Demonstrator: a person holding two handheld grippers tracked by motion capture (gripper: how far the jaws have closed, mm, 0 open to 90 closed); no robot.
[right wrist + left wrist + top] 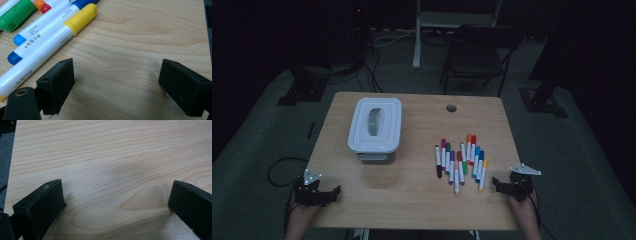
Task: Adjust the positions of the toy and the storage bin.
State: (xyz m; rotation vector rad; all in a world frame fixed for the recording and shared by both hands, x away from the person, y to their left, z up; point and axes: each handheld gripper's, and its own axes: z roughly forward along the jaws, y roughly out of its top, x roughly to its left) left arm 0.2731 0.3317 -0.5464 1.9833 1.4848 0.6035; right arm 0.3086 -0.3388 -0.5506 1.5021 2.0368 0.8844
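Note:
Several coloured markers [460,161] lie side by side on the right half of the wooden table [412,195]. A white lidded box [375,125] stands on the left half. My left gripper [333,193] rests at the table's near left corner with its jaws wide apart over bare wood [115,195]. At the near right edge, my right gripper [496,184] is also open, nothing between its jaws [116,75]. In the right gripper view the yellow-capped marker [50,42] lies just left of the left jaw, with blue-capped markers [37,30] and a green cap [15,12] beyond it.
A round cable hole [451,108] sits near the table's far edge. Behind the table stand a dark chair [477,55] and a white stand [417,35]. Cables trail on the floor at the left [277,170].

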